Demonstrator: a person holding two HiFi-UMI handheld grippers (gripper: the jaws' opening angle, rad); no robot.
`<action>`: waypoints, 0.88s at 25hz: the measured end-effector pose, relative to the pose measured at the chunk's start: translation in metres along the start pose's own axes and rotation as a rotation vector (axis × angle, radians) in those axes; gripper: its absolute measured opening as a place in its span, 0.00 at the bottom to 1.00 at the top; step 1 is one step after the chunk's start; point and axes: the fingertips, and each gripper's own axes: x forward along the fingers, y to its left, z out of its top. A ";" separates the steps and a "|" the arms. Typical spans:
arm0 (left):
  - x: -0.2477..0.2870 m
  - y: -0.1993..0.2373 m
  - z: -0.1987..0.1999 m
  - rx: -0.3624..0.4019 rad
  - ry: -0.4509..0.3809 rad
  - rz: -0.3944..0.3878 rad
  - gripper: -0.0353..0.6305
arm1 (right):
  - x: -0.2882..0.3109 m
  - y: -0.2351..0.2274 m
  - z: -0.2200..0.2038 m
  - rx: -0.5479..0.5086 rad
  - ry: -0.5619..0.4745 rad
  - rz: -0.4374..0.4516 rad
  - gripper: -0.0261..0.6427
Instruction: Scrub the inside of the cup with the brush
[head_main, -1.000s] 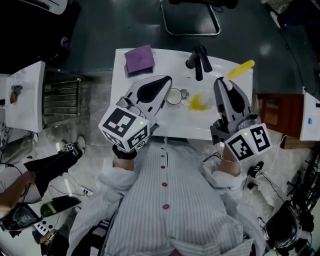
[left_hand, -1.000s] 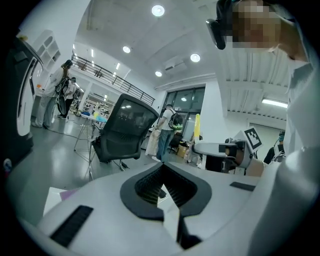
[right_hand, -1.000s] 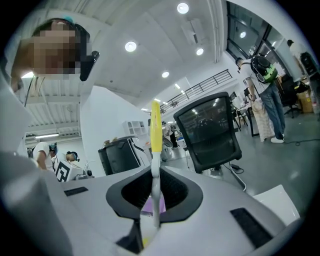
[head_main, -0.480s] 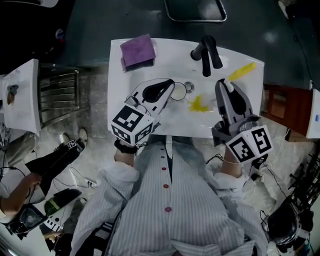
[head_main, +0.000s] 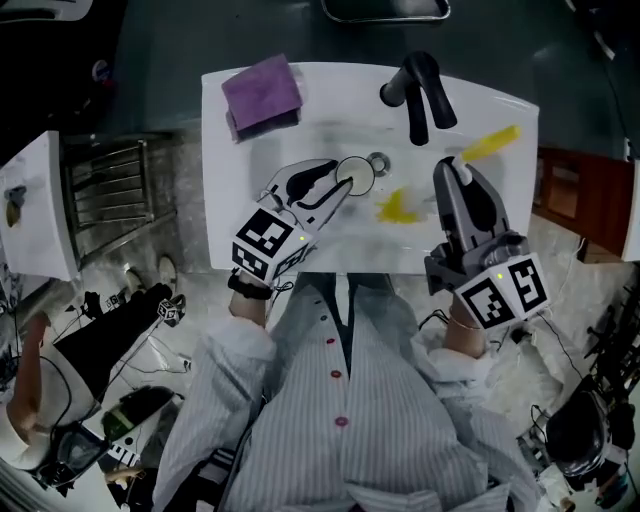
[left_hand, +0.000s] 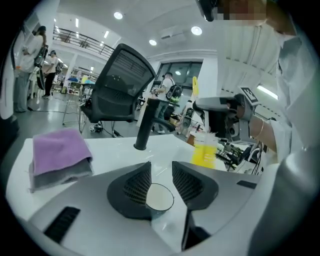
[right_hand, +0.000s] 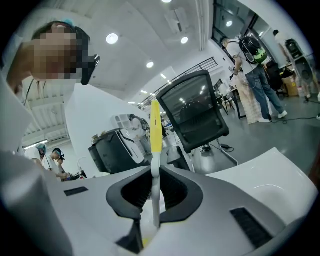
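A small white cup (head_main: 354, 177) stands in the white sink basin (head_main: 300, 140) near the drain. My left gripper (head_main: 338, 183) reaches to it; its jaws are opening, with the cup (left_hand: 159, 198) between them and the pads not pressing on it. The left gripper (left_hand: 161, 172) points toward the faucet. My right gripper (head_main: 447, 166) is shut on the brush's white handle (right_hand: 155, 167). The handle's yellow end (head_main: 491, 143) points to the back right, and the yellow bristles (head_main: 397, 207) hang over the basin right of the cup.
A black faucet (head_main: 415, 85) rises at the back of the sink. A folded purple cloth (head_main: 262, 92) lies on the back left corner. A person's striped shirt fills the near side. A metal rack (head_main: 115, 190) stands at the left.
My left gripper has dropped lower and reached forward to the cup, and its jaws have parted. The right gripper has kept the brush in the same place.
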 end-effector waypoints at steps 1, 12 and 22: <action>0.003 -0.001 -0.006 0.016 0.017 -0.015 0.25 | 0.000 -0.001 -0.002 0.003 0.000 -0.003 0.12; 0.033 -0.007 -0.064 0.150 0.183 -0.156 0.50 | -0.008 -0.013 -0.017 0.031 0.003 -0.046 0.13; 0.056 0.000 -0.100 0.226 0.298 -0.211 0.61 | -0.004 -0.020 -0.026 0.035 0.020 -0.046 0.13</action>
